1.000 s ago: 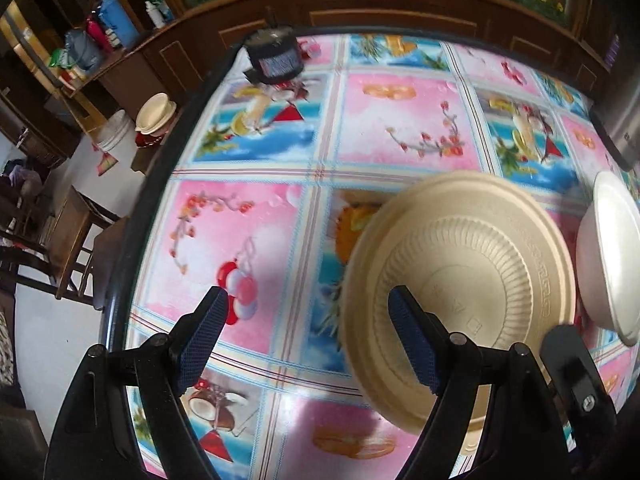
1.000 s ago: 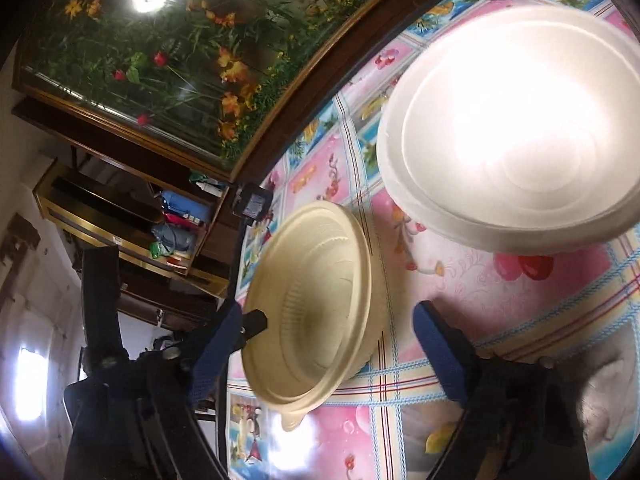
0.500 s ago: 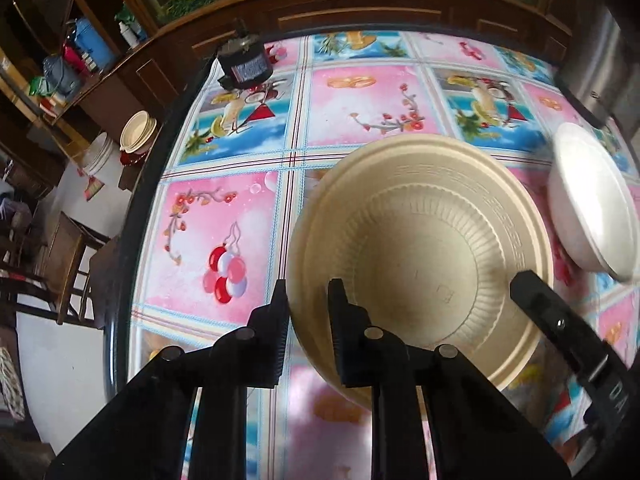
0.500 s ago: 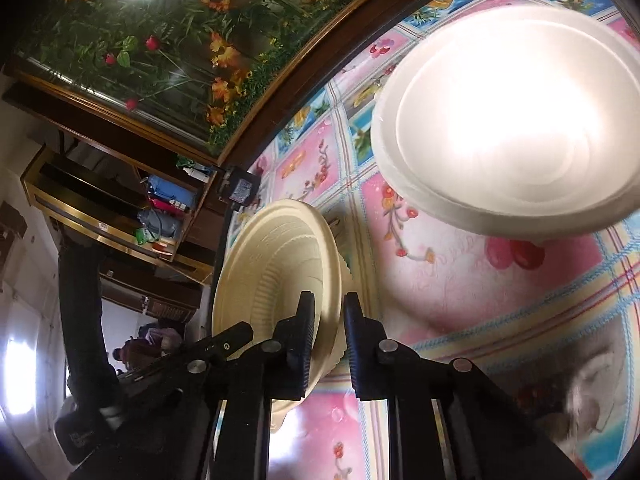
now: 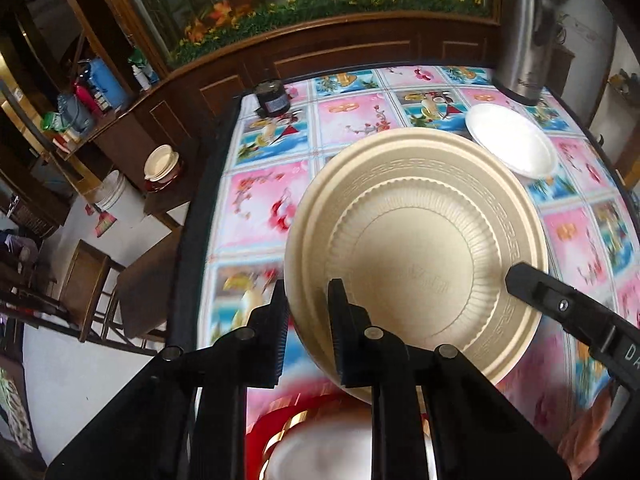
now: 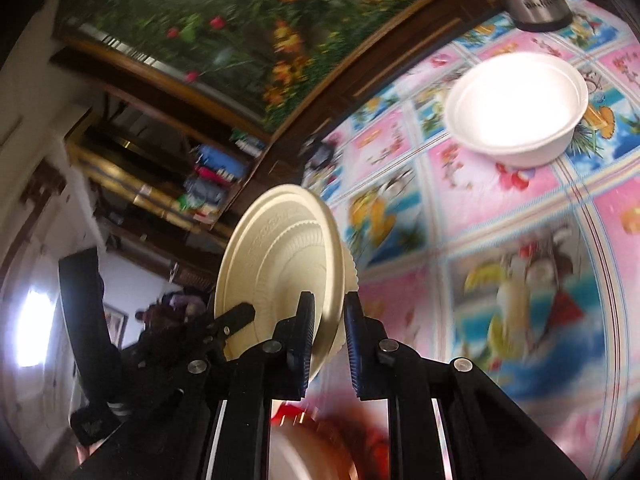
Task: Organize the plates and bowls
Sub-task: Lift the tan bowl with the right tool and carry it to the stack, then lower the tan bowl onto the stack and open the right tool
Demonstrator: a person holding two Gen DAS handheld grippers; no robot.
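Grippers share one load: the left gripper (image 5: 308, 308) clamps the tan bowl's (image 5: 416, 264) near-left rim, the right gripper (image 6: 326, 328) its opposite rim, so it stays steady, held off the table (image 5: 260, 208). Bowl fills the centre of the left view, mouth facing that camera; round, so no long axis. White bowl (image 6: 516, 104) sits upper right.
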